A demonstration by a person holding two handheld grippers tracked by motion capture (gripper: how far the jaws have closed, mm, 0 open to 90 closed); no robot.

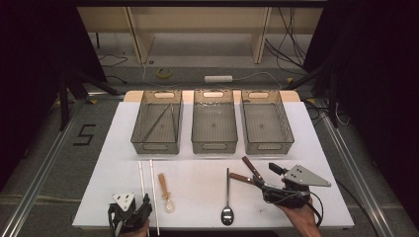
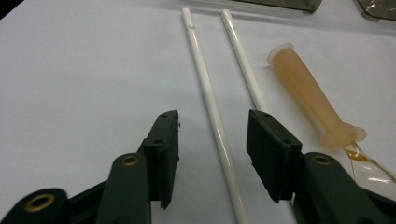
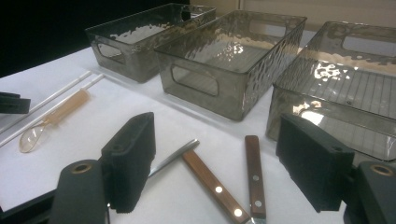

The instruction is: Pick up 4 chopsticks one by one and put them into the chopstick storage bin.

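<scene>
White stick (image 2: pixel 219 135) between half-open left gripper (image 2: pixel 212 140) — untouched

Grey floor (image 1: pixel 54 148), wooden shelving (image 1: pixel 197 29), loose cables (image 1: pixel 286 34), dark surroundings

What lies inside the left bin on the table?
Inside the left bin a pair of thin rods leans corner to corner, like chopsticks. The rest of its floor looks bare; the textured near wall blurs what lies right behind it.
</scene>
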